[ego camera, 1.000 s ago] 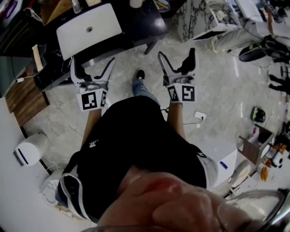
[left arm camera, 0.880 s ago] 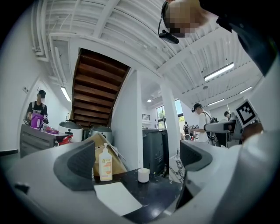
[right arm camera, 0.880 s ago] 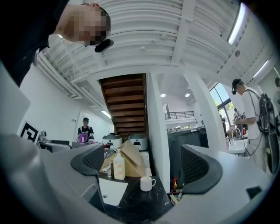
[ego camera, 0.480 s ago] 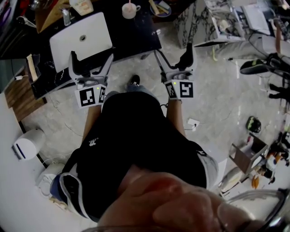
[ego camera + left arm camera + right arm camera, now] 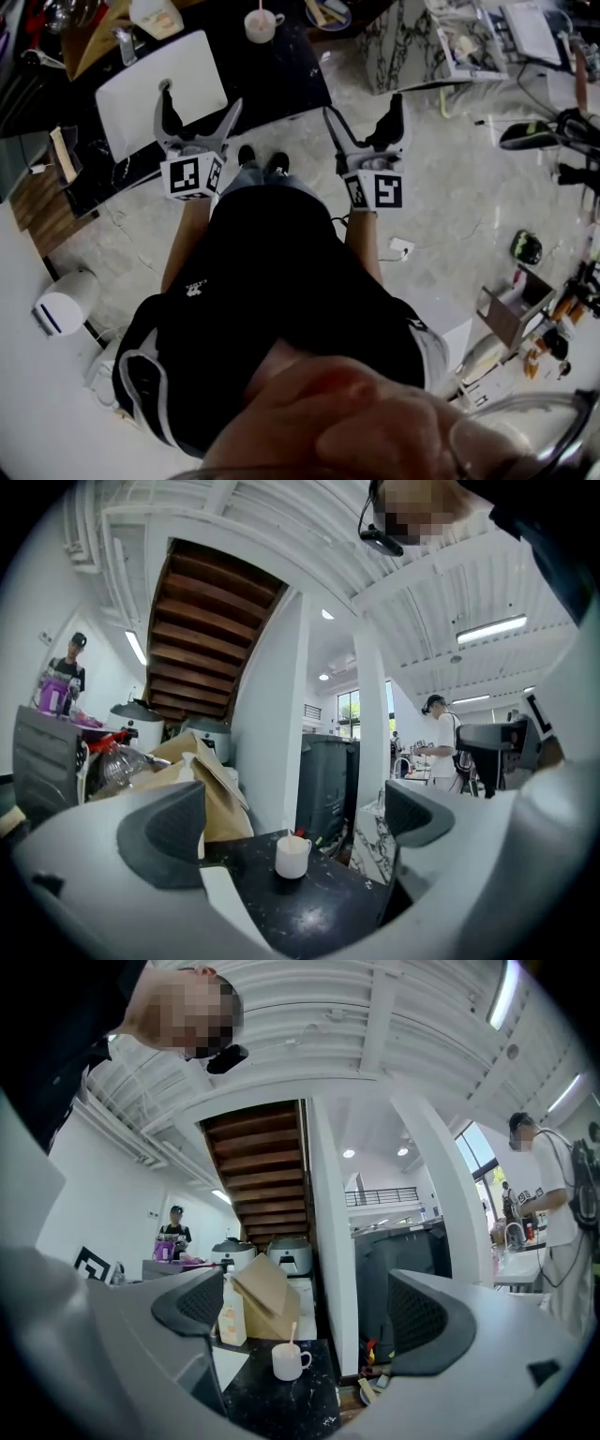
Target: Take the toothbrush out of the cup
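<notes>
Toothbrush [image 5: 292,1333] stands in the cup [image 5: 288,1361], well ahead. Left hand-held gripper [image 5: 199,103] and right hand-held gripper [image 5: 364,108] both gape empty; I should steady the cup, pinch the handle high.

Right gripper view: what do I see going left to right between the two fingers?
Bottle → cup with the toothbrush in it → white pillar → dark bin.

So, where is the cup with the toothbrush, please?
At the head view's top centre, the cup stands on the black table, right of the white panel.
</notes>
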The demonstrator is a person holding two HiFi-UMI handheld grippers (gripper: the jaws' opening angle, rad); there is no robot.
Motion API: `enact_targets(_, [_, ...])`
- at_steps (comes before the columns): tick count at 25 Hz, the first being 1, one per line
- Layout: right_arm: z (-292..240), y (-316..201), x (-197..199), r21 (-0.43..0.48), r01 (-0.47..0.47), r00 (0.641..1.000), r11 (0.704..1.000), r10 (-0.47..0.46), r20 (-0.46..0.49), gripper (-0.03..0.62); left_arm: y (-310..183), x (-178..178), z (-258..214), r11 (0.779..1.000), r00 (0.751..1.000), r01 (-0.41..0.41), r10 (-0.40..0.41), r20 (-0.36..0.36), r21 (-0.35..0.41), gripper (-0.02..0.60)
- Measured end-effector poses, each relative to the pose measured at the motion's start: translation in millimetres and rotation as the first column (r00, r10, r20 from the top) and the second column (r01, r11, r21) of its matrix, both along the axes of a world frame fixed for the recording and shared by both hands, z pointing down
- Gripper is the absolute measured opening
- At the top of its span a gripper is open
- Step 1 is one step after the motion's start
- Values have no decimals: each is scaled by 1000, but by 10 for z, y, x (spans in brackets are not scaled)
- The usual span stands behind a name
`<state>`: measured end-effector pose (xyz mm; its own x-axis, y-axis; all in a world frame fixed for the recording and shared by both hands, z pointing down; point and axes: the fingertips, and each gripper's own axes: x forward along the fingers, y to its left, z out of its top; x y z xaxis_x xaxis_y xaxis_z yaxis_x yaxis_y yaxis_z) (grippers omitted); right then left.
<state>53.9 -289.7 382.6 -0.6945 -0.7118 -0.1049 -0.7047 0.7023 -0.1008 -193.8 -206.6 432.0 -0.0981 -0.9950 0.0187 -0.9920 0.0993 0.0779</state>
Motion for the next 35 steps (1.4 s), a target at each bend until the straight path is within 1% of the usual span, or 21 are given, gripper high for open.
enact_targets(3, [3, -26, 88, -3, -51, 999, 999, 51, -5, 528, -396, -70, 342, 997, 996, -59, 55, -71, -53, 580])
enact_targets(7, [56, -73, 166, -18, -111, 994, 994, 111, -19, 528, -913, -87, 729, 981, 989, -134, 123, -81, -142, 578])
enact_targets(11, [97, -110, 200, -32, -148, 989, 988, 148, -22, 526, -1336, -102, 1038, 962, 981, -177, 154, -118, -208, 578])
enact_targets(16, [149, -149, 191, -45, -169, 985, 985, 167, -38, 528, -1765, -103, 1366, 939, 976, -206, 179, -122, -274, 578])
enact_targets(21, [165, -212, 224, -56, -194, 981, 979, 192, -32, 528, -2177, -118, 1662, 914, 972, -230, 197, -132, -335, 578])
enact_targets(26, [254, -245, 277, -73, -217, 976, 973, 215, -45, 528, -2507, -241, 1970, 884, 970, -237, 190, -152, -403, 577])
enact_targets(31, [324, -300, 345, -90, -244, 969, 966, 239, -59, 528, -2798, -346, 2066, 866, 967, -245, 182, -181, -437, 552])
enact_targets(35, [339, -331, 390, -98, -263, 964, 960, 258, -56, 528, -2983, -345, 2139, 844, 962, -264, 194, -193, -467, 518])
